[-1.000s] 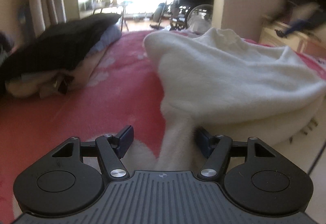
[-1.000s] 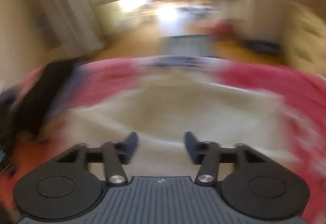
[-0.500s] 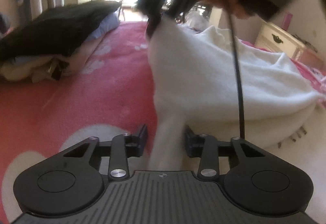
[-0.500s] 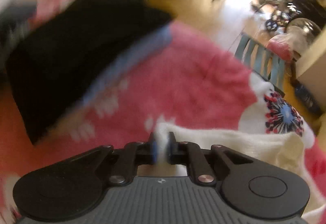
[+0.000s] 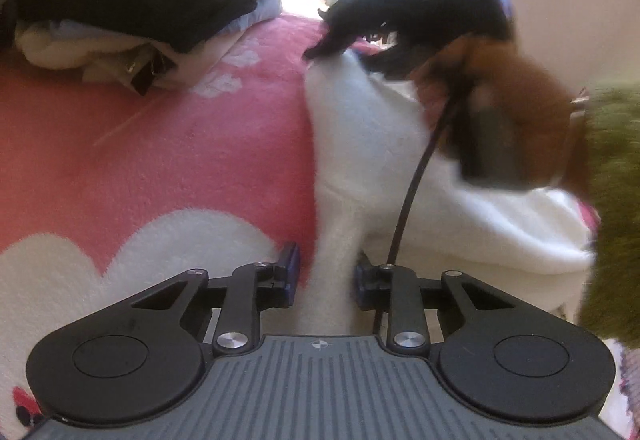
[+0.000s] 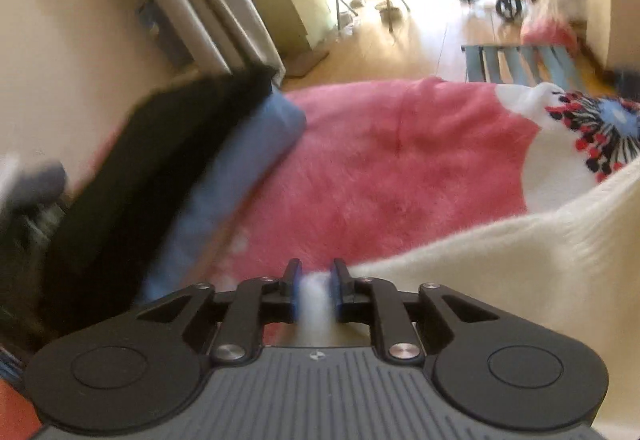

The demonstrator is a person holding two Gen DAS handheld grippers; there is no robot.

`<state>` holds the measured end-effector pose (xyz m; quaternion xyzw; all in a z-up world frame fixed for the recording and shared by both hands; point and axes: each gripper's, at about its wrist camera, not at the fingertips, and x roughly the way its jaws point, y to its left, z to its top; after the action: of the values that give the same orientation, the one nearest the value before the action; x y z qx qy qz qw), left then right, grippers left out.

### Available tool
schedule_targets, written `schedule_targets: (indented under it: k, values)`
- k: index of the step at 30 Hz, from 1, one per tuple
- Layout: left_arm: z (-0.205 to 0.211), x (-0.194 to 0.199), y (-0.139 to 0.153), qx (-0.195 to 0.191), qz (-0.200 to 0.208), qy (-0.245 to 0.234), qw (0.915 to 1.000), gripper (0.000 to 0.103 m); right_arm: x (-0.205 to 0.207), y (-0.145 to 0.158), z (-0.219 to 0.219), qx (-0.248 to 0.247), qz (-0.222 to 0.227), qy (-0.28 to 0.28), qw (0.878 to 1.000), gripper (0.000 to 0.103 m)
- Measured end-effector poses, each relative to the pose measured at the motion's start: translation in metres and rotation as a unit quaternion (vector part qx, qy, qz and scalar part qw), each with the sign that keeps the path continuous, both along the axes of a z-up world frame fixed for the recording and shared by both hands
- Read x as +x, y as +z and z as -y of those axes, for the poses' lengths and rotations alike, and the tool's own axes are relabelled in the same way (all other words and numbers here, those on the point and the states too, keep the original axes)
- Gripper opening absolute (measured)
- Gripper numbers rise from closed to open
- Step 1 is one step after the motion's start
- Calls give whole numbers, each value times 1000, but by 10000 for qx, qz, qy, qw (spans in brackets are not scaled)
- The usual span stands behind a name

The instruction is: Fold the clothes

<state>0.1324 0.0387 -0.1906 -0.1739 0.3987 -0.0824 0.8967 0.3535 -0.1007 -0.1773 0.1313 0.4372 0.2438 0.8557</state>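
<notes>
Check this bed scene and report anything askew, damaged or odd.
One snag risk: a black cable trails across the fluffy white garment to the left gripper, beside the strip between its fingers. On the pink blanket, the black-topped clothes stack looks tidy. Nothing looks damaged.

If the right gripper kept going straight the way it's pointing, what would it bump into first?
The right gripper already pinches a bit of the white garment between its fingers. Straight beyond that lies the pink blanket, so it would probably meet that first. The folded clothes pile sits off to the left. Depth is hard to judge.
</notes>
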Motion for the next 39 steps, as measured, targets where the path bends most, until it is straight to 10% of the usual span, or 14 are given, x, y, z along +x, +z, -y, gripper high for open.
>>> schedule_targets:
  k: [5,9,16,25,31,39]
  values:
    - [-4,2,0,-133,-40,-21,9999,30,-66,86,89,121,925,-411,9948,42]
    - [-16,5,3,-470,-129,-17,9988,34,-141,120,171,-800,1212,-1213,9819,42]
    - [-23,-12,19,-123,61,10,9999,39,-217,88,250,-1994,654,-1970,9577,39]
    - [26,-2,64,802,1326,-83,9879,41,-187,22,259,-2110,906,-1728,9578,38]
    - [64,46,8,1658,635,-682,9817,41,-175,-19,289,-2093,721,-1768,9590,30]
    - [62,56,22,1942,180,-865,9770,46,-182,-17,329,-1760,444,-2318,9557,34]
